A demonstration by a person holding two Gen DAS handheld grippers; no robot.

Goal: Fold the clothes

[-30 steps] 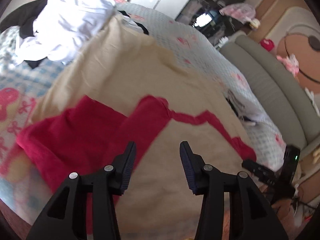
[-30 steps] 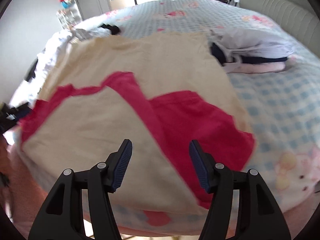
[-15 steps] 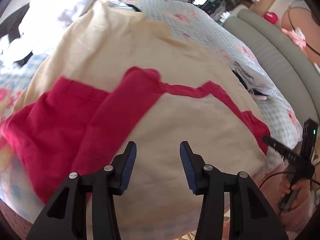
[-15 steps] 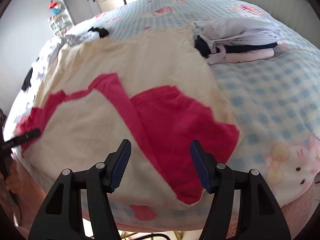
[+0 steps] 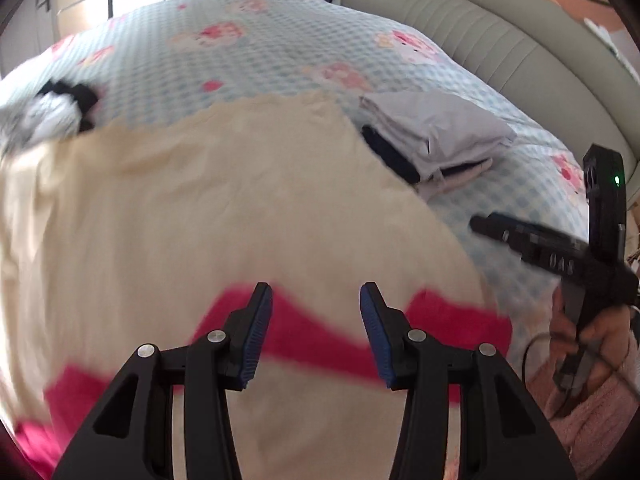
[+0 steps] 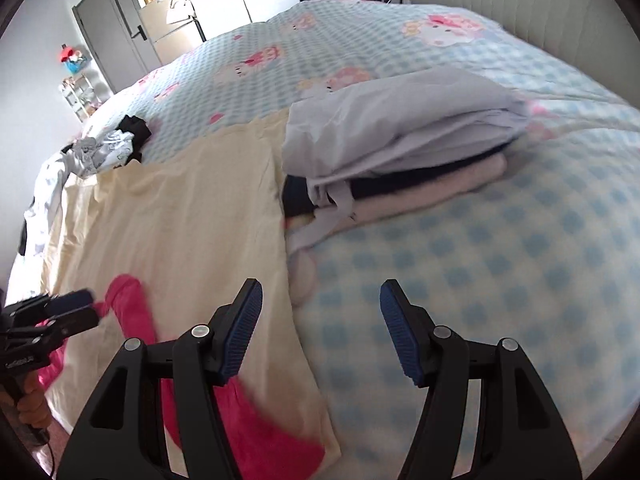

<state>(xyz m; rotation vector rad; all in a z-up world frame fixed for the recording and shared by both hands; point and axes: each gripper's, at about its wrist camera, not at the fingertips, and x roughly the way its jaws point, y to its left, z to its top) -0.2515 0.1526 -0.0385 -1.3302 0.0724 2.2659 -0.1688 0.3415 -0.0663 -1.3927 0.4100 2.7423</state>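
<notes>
Item: cream garment with red trim (image 5: 224, 208), spread flat on the bed (image 6: 500, 248), its near hem at the bed's near edge and its right side just beside a stack of folded clothes (image 6: 400, 148). Left hand-held gripper (image 5: 316, 332): released, empty, hovering over the red band at the near hem. Right hand-held gripper (image 6: 320, 332): released, empty, over the garment's right edge and the checked sheet. Step judged: positioning for the next fold. Handling advice: pinch both near corners through all layers, lift evenly, carry the fold far without dragging, and keep clear of the folded stack.
</notes>
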